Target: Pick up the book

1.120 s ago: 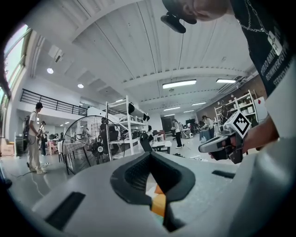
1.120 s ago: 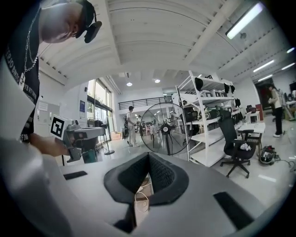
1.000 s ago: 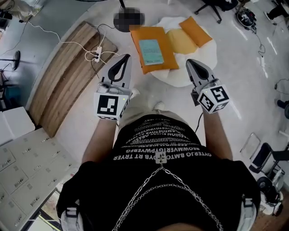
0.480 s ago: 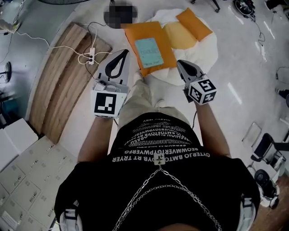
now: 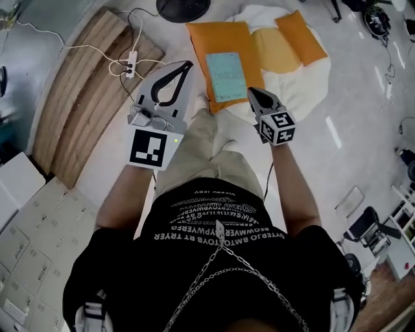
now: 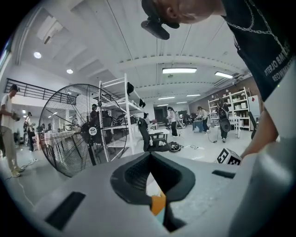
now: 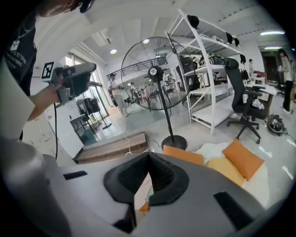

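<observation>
Head view, biggest first. Pale floor (image 5: 363,194) all round. Wooden platform (image 5: 84,104) at 10 o'clock of frame, running diag.

White floor pad (image 5: 305,87) at 1 o'clock carries three cushions:
- Big orange cushion (image 5: 202,58) at 12.
- Yellow cushion (image 5: 275,50) just at its 3 o'clock side.
- Small orange cushion (image 5: 299,34) touching the yellow one at its 2.

Round dark fan base (image 5: 183,8) at 12, cut by top edge.

Book (image 5: 227,76), light teal cover, lies flat on the big orange cushion, toward its 4 o'clock corner.

L gripper (image 5: 187,64) is held out at 11 from person's torso. Its tip is by the cushion's 9 o'clock edge, book at its 3 o'clock. Jaws together at tips, nothing btwn them.

R gripper (image 5: 251,93) is at 1, tip showing at book's 5 o'clock corner, no grip on it. Jaws closed tight, empty.

Power strip (image 5: 131,63) w/ white cable sits on platform, 9 o'clock of L gripper.
</observation>
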`<state>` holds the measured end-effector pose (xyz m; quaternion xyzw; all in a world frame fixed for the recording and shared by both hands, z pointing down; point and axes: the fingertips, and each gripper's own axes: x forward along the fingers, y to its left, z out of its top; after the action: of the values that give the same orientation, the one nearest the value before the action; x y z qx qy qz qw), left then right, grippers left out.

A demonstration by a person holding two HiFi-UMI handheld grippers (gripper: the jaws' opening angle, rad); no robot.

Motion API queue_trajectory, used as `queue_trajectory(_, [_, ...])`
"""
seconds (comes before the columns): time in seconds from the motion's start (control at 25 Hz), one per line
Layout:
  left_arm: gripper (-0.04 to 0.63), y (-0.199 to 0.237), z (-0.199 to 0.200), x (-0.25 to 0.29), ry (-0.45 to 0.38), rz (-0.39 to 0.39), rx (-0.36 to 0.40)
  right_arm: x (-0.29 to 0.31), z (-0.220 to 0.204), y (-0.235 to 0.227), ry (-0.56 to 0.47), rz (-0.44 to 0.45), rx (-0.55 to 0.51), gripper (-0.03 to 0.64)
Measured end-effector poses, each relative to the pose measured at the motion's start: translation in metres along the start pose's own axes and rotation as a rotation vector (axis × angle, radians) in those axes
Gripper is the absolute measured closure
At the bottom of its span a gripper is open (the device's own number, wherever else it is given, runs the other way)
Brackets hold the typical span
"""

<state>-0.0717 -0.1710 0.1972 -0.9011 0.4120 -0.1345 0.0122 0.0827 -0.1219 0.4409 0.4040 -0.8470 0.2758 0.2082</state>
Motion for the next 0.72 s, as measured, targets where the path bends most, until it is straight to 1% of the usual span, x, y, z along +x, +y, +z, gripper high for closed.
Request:
queue_trajectory(0.08, [0.591, 0.014, -0.015, 0.009, 0.007, 0.004, 0.003, 0.035, -0.016, -0.004, 0.043, 0.01, -0.032, 0.62])
queue_trajectory(0.2, [0.591, 0.027, -0.036, 0.02, 0.013, 0.016, -0.017, 0.078, -0.044, -0.01, 0.111, 0.03, -0.069, 0.62])
queue_trajectory(0.32, [0.591, 0.028, -0.055, 0.027, 0.03, 0.019, -0.017, 0.106, -0.067, -0.018, 0.163, 0.041, -0.031, 0.62])
queue_trajectory(0.4, [0.591, 0.025, -0.067, 0.032, 0.046, 0.003, -0.009, 0.124, -0.084, -0.02, 0.197, 0.032, -0.024, 0.62])
queue_trajectory(0.48, [0.591, 0.022, -0.08, 0.034, 0.063, -0.01, -0.008, 0.142, -0.107, -0.02, 0.264, 0.019, -0.044, 0.62])
queue_trajectory(0.56, [0.591, 0.023, -0.093, 0.033, 0.08, -0.003, -0.021, 0.16, -0.13, -0.019, 0.342, 0.014, -0.069, 0.615])
queue_trajectory(0.64, [0.591, 0.026, -0.104, 0.032, 0.09, 0.003, -0.027, 0.178, -0.146, -0.015, 0.397, 0.011, -0.104, 0.606])
queue_trajectory(0.72, [0.591, 0.026, -0.112, 0.029, 0.098, 0.009, -0.034, 0.195, -0.158, -0.013, 0.432, -0.001, -0.134, 0.574])
